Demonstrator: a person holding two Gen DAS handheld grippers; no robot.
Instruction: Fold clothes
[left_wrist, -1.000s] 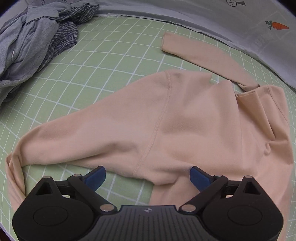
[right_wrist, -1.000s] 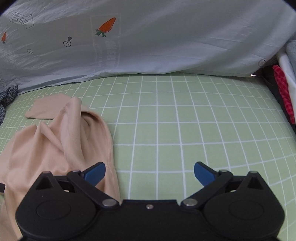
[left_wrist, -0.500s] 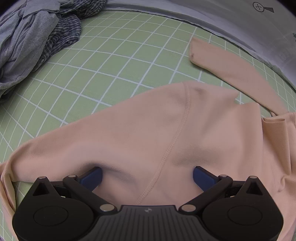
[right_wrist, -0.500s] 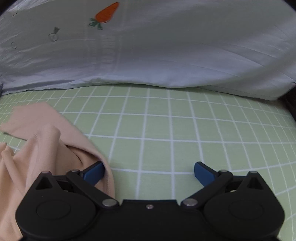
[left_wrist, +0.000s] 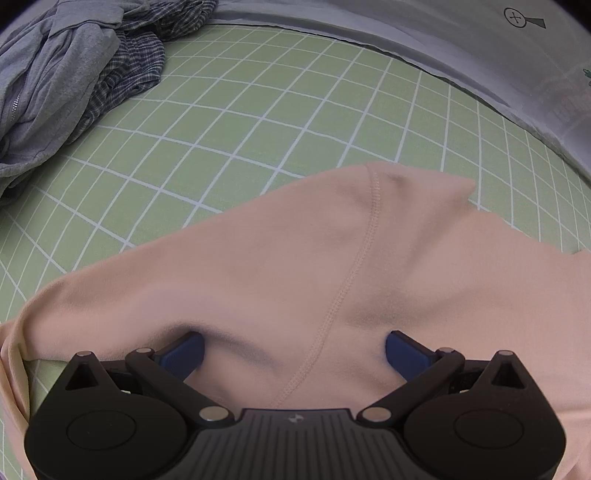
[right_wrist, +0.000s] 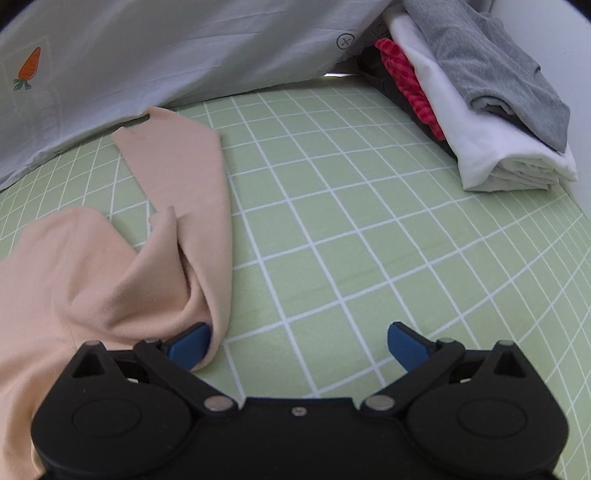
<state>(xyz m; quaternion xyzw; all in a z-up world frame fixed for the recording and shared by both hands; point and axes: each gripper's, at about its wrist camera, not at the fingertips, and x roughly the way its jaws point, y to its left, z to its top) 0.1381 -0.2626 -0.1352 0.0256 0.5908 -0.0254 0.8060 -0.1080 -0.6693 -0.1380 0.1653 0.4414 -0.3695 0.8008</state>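
Left wrist: my left gripper (left_wrist: 294, 350) sits low over the peach top (left_wrist: 332, 280), jaws spread wide, nothing pinched. Fabric bulges up between the blue pads (left_wrist: 184, 350), and a stitched seam runs from the top edge down toward the gripper body. The garment lies on the green grid sheet (left_wrist: 258, 122) and fills the lower half of the view. Far left there's a heap: a grey zip hoodie (left_wrist: 48, 85) over a dark checked garment (left_wrist: 136, 66). A pale quilt (left_wrist: 480, 48) runs along the back; the only print I can see is a circled plus with a small dark wedge. No readable text.

Right wrist: right gripper (right_wrist: 299, 345) also wide apart, holding nothing. Its left pad (right_wrist: 190, 345) touches a raised fold of the peach top (right_wrist: 110, 288); the right pad is over bare sheet. One sleeve (right_wrist: 181, 173) stretches away to the quilt (right_wrist: 184, 44), which carries a carrot print (right_wrist: 28, 68) and another circled plus. Faint lettering beside the carrot, too blurred to read. Folded stack (right_wrist: 491, 122) far right: grey on white, red and dark underneath.
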